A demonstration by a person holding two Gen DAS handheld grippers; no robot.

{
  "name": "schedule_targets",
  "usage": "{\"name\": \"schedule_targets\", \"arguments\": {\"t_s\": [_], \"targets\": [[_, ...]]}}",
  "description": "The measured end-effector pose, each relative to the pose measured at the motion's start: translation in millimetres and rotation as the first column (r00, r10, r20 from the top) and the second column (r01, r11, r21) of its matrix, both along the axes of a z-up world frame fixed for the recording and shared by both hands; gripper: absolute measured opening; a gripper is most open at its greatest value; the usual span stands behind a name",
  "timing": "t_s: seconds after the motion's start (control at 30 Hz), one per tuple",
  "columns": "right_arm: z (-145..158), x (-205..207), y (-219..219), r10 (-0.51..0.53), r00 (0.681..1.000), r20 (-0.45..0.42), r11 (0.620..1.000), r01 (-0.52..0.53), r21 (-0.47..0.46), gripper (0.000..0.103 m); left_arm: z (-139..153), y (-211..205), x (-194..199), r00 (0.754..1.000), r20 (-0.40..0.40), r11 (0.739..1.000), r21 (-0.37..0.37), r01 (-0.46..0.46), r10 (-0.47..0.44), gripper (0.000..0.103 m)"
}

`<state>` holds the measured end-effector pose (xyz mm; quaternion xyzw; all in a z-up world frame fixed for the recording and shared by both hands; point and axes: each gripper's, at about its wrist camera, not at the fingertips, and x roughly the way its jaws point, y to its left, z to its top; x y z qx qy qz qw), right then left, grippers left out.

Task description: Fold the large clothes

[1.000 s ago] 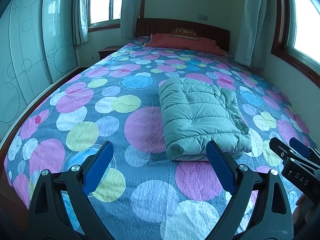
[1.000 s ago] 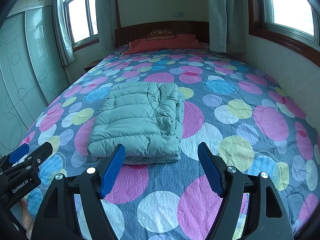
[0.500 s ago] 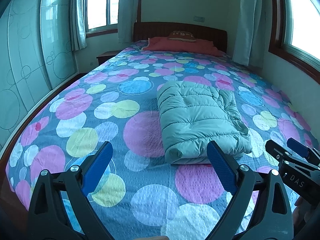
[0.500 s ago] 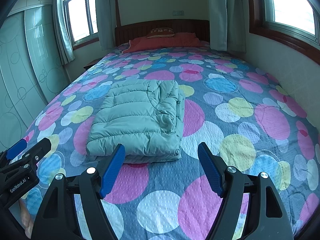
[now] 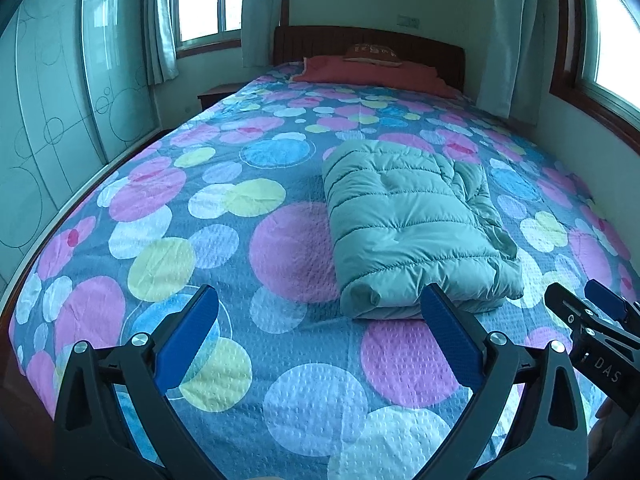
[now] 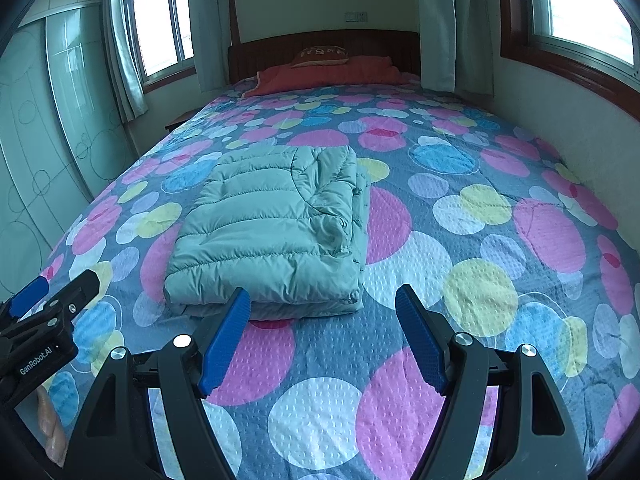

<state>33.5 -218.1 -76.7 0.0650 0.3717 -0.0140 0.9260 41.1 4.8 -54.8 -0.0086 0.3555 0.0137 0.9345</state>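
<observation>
A mint-green puffer jacket (image 5: 412,224) (image 6: 272,232) lies folded into a thick rectangle on the bed, its near edge toward me. My left gripper (image 5: 320,328) hovers in front of it and to its left, jaws still opening, nothing between the blue pads (image 5: 188,336). My right gripper (image 6: 324,332) hangs before the jacket's near right corner, open and empty, its pads (image 6: 420,340) clear of the fabric. Each gripper shows at the edge of the other's view: the right gripper (image 5: 592,332), the left gripper (image 6: 44,316).
The bedspread (image 6: 480,248) is blue with pink, yellow and white circles. A red pillow (image 5: 368,74) and wooden headboard (image 6: 320,46) lie at the far end. A glass wardrobe (image 5: 48,120) stands left, a wall with windows (image 6: 592,4) right.
The left gripper's jaws have spread slightly wider. Both views have shifted only a little, and the jacket lies where it was.
</observation>
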Motion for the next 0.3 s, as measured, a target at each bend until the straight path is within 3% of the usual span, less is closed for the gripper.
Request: {"name": "schedule_targets", "arguments": {"t_s": [0.1, 0.2, 0.3], "targets": [[-5, 3, -4, -0.006, 1.0, -0.009, 1.0, 0.006, 0.004, 0.074, -8, 8, 6, 0.999, 0.018, 0.999, 0.011, -0.037, 0.036, 0.101], [-9, 7, -18, -0.028, 1.0, -0.013, 1.0, 0.029, 0.011, 0.074, -23, 24, 22, 0.998, -0.04, 0.999, 0.013, -0.04, 0.041, 0.101], [-22, 16, -48, -0.089, 0.996, -0.025, 0.996, 0.089, 0.016, 0.075, -43, 53, 42, 0.991, -0.085, 0.994, 0.032, -0.104, 0.106, 0.101]]}}
